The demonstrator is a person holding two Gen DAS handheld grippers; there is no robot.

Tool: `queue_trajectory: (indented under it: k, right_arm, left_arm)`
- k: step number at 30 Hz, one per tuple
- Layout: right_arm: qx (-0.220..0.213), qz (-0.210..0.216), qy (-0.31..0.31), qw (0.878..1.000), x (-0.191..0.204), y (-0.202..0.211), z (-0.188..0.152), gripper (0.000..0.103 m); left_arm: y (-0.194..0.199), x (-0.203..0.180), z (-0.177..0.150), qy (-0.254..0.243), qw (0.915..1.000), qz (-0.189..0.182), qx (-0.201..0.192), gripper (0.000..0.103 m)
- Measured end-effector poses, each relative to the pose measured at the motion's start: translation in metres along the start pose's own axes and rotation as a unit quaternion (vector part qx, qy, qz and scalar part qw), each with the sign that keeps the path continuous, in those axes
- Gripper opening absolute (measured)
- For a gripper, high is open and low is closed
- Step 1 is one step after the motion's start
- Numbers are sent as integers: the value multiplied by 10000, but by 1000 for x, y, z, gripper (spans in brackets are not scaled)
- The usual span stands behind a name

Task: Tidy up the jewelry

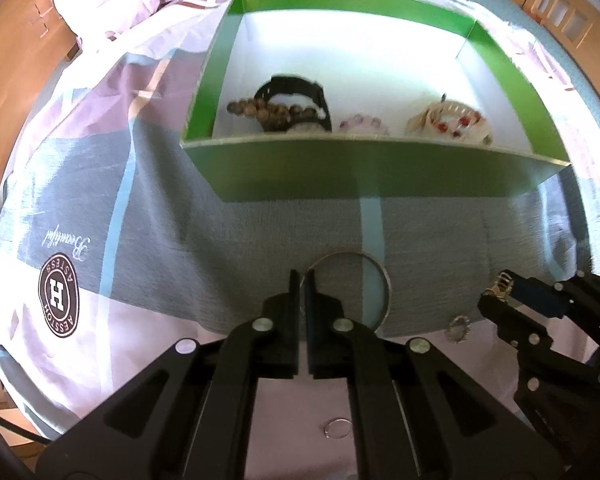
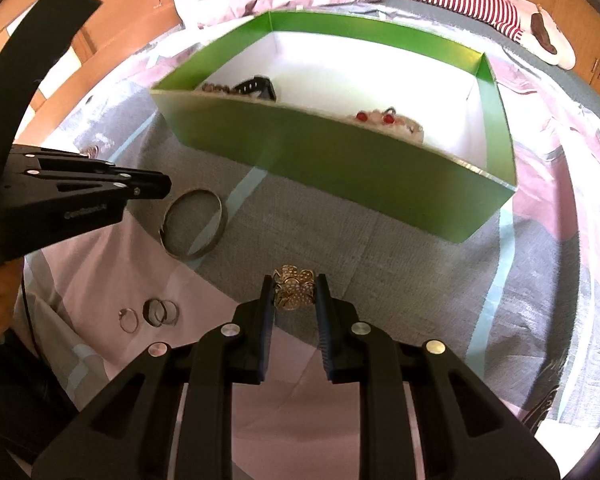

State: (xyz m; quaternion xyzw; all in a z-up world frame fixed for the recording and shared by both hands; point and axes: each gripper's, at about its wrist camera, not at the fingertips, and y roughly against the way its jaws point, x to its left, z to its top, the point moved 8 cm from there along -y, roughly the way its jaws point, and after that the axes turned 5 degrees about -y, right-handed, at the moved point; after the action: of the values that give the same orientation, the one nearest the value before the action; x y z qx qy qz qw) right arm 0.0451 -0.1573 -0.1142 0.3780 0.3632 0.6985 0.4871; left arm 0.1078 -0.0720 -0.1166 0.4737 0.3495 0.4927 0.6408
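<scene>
Gold ring (image 2: 294, 289) pinched in right claw (image 2: 294, 294).

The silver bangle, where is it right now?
The silver bangle lies on the bedspread beside the left tool, short of the green box.

Bracelets (image 1: 284, 110) in box (image 1: 372, 168), bangle (image 2: 194, 229) before it

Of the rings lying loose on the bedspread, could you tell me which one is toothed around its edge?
The small toothed ring near the right gripper; the thin ring beneath the left gripper is smooth.
</scene>
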Motion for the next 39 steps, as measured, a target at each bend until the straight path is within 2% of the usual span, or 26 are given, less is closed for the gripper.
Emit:
queue_trajectory:
  k: [6,13,14,15,16,17,18,19,21,27,29,31,33,34,35,36,39]
  right_arm:
    - [-214,140,-125,9996,-5,11,7,20]
    - [-129,112,-86,9998,-4,6,4,20]
    - [-112,110,-81,9998,-4,5,4,20]
    - [-99,107,-76,9999,-3,4,4,20]
    - [-88,104,-65,9999,-2,3,3,20]
    - [-80,106,-57,9999,-2,2,3,20]
    - [-71,107,-50,9999,-2,1,3,20]
    - [-63,104,-41,9999,-1,1,3,20]
    - [-39,95,-31,9999,-2,-1,3,20]
    - [-32,92,-45,9999,-1,-2,3,20]
    - [-30,90,-42,9999,-1,-2,3,20]
    - [-22,78,-46,10000,-1,-3,2,20]
    - [-12,66,-50,10000,-1,-4,2,20]
    - [-11,62,-56,10000,-2,-4,2,20]
    - [-8,63,-63,10000,-2,-4,3,20]
    - [-9,59,-68,10000,-1,-4,2,20]
    - [-3,57,-58,10000,-1,-4,3,20]
  left_arm:
    - [14,5,3,34,9996,-231,-145,3]
    - [4,2,3,-26,9998,-193,-41,4]
    - [0,1,2,-39,9998,-192,-14,11]
    - [-4,-1,0,-59,9998,-205,27,24]
    - [-7,-4,-2,-100,9997,-211,62,33]
    - [-9,-7,-2,-135,9997,-179,60,49]
    - [-11,-9,-2,-202,9997,-105,44,56]
    - [-14,-11,-2,-313,9995,11,38,58]
    - [-19,-13,-4,-409,9991,91,101,67]
    - [-37,-15,-14,-599,9970,326,357,73]
    - [-37,-15,-14,-591,9971,346,342,73]
    - [-37,-16,-14,-562,9976,248,324,61]
    - [-33,-18,-14,-500,9982,112,297,37]
    - [-31,-18,-14,-535,9981,173,271,33]
    - [-30,-18,-14,-567,9978,234,254,21]
    - [-30,-18,-15,-564,9979,197,258,16]
    - [-28,-17,-16,-526,9982,154,250,13]
